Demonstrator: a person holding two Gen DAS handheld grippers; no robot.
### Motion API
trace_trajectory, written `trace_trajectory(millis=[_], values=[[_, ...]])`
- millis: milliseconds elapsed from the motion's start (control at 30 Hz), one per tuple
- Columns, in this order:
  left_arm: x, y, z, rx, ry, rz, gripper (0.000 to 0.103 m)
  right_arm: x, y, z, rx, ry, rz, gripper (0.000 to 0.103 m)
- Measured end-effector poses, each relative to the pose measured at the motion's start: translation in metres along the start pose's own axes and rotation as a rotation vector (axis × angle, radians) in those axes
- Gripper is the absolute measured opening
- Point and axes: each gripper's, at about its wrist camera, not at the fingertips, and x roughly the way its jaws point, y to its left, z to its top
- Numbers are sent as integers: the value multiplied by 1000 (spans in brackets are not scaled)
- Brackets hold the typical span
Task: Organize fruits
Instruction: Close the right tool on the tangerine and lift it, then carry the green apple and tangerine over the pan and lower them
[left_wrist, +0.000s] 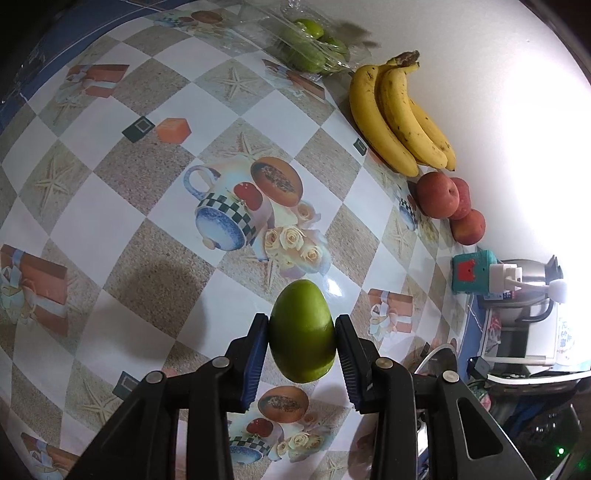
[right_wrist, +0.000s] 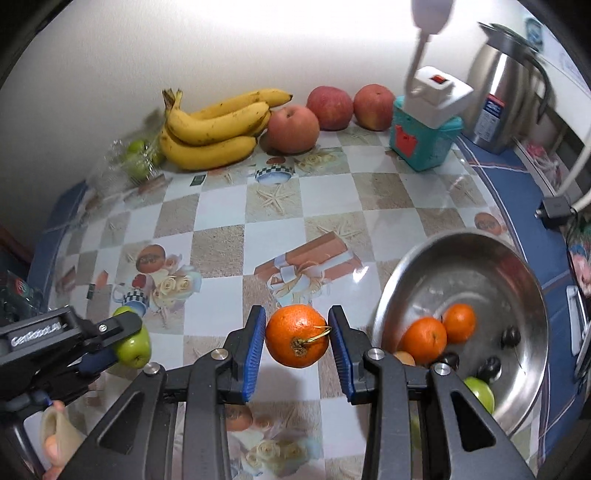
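The right gripper (right_wrist: 297, 338) is clamped on an orange (right_wrist: 297, 335), its blue pads (right_wrist: 258, 350) pressing the fruit's two sides, with the stem end and a thin curl of stalk facing the camera; the fruit hangs clear above the patterned tablecloth (right_wrist: 221, 243). The left gripper (left_wrist: 301, 334) likewise pinches a green fruit (left_wrist: 302, 330) across its middle, the narrower end pointing away, also held off the table. Just right of the orange sits a steel bowl (right_wrist: 517, 280) holding two more oranges (right_wrist: 439, 332), a few dark small fruits and another green one. Along the wall lie a bunch of bananas (right_wrist: 214, 129), three red apples (right_wrist: 293, 127) and a clear plastic pack of green fruits (right_wrist: 138, 155); a teal box (right_wrist: 424, 140) and a steel kettle (right_wrist: 506, 96) stand further right. The orange looks light, with a soft, slightly giving peel, so a grip across its widest part, as here, should hold without bruising. The green fruit seems firmer and smooth-skinned, likelier to slip, so it is best taken across its broad belly rather than near the tapered tip.
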Motion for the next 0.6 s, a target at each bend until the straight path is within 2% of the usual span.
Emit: trace_trajectory(millis=[200,367,600], values=[[1,-9,-6,33,1,13,39,-20,-31,-5,80,-34,3,36],[5,-23,-16,77,12,15,39,-36,-72,-7,176,-65,-28,36],[17,-59,-42,197,52,15,39,-47,-133,-12,332,-85,-43,36]])
